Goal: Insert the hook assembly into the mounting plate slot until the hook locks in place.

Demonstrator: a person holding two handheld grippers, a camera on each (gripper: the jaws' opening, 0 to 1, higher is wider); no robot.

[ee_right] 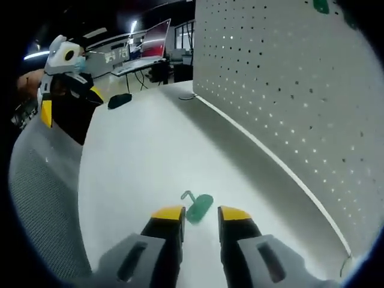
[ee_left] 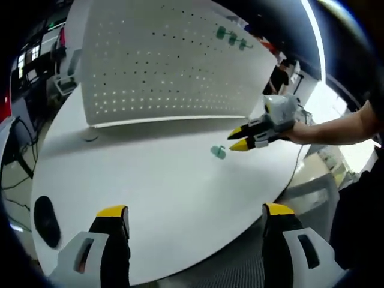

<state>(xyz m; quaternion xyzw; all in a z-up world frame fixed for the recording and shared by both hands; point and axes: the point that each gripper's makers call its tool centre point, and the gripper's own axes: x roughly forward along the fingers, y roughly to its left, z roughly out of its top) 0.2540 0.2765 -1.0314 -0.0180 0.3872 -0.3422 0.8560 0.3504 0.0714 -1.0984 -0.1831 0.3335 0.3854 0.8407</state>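
One green hook (ee_right: 198, 207) lies loose on the white tabletop (ee_right: 138, 162), and that tells me where I am in the job: the pick-up has not happened yet, and the insertion into the perforated mounting plate (ee_right: 288, 90) is all to come. In the right gripper view the hook sits just ahead of my right gripper (ee_right: 201, 214), lined up with the gap between its yellow tips, its flat green tab nearest me and its thin bent wire pointing away to the left. My right gripper is released, jaws parted with nothing between them, close to the hook but I judge not touching it. In the left gripper view my right gripper (ee_left: 239, 139) shows from the side, hovering just beside the hook (ee_left: 218, 152), which rests on the tabletop (ee_left: 150, 186) in front of the upright mounting plate (ee_left: 168, 66). A few green hooks (ee_left: 231, 37) sit seated high on that plate already, well apart from the loose one. My left gripper (ee_left: 195, 211) is released too, jaws wide, holding nothing, low at the near edge of the tabletop and well apart from the hook. The next move, as I judge it, calls for easing the right gripper forward and down so the jaws straddle the tab, then clenching squarely; the piece is small and flat, so a skewed pinch could flick it away
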